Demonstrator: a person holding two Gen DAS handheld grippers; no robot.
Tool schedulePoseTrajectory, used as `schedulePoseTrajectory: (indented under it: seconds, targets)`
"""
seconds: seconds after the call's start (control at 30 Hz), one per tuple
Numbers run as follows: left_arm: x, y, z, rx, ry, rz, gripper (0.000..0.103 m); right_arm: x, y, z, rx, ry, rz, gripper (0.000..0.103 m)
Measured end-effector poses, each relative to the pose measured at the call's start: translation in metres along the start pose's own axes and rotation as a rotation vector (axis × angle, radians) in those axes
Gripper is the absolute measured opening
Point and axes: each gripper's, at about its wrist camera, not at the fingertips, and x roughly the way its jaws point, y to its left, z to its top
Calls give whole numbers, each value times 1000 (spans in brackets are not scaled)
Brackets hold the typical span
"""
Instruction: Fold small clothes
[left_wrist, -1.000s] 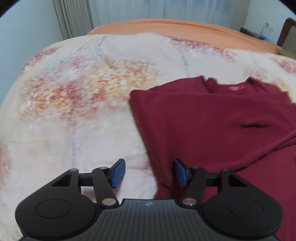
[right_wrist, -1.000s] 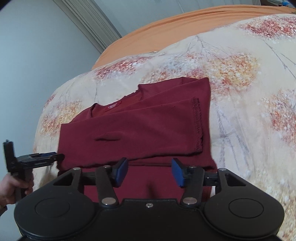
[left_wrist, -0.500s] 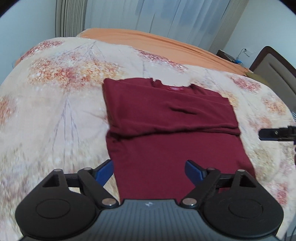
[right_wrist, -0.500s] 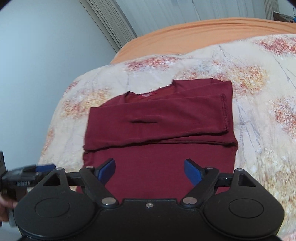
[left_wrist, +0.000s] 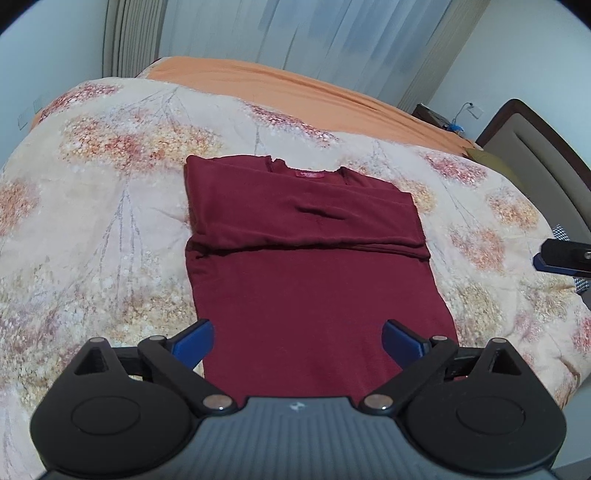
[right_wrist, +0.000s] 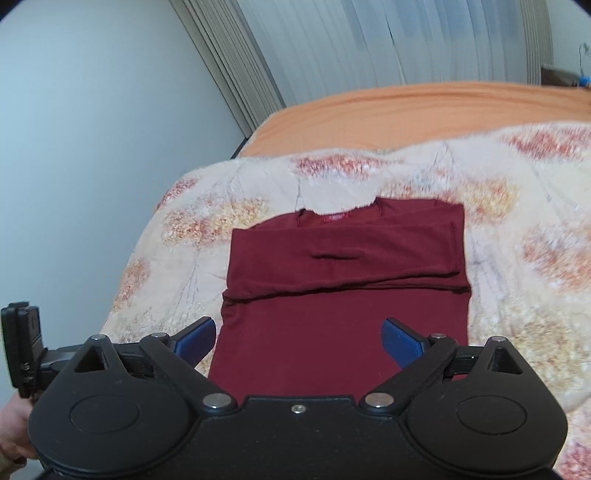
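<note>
A dark red long-sleeved top (left_wrist: 314, 280) lies flat on the floral bed cover, collar at the far end, both sleeves folded across the chest. It also shows in the right wrist view (right_wrist: 343, 291). My left gripper (left_wrist: 297, 341) is open and empty, held above the top's near hem. My right gripper (right_wrist: 298, 339) is open and empty, also above the near hem. The right gripper's tip (left_wrist: 561, 256) shows at the right edge of the left wrist view. The left gripper's body (right_wrist: 26, 350) shows at the left edge of the right wrist view.
The floral bed cover (left_wrist: 92, 221) spreads around the top. An orange sheet (left_wrist: 295, 88) lies beyond it. A headboard (left_wrist: 543, 155) stands at the right. Curtains (right_wrist: 369, 48) and a wall are behind the bed.
Both grippers have pulled back and up from the top and their jaws have opened wider. The whole top now shows in both views.
</note>
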Motion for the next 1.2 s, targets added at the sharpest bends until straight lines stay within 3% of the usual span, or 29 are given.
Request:
schedulePoseTrajectory:
  seconds: [0.27, 0.57, 0.93, 1.2]
  targets:
    - [-38, -7, -17, 20, -38, 39, 100, -52, 19, -19, -90, -65, 10, 99]
    - [-78, -49, -56, 47, -62, 117, 100, -105, 3, -46, -133, -161, 60, 100]
    - [-119, -99, -107, -3, -91, 204, 100, -145, -31, -76, -154, -151, 135, 101]
    - [-135, -122, -137, 20, -92, 245, 100, -158, -46, -95, -150, -143, 173, 101]
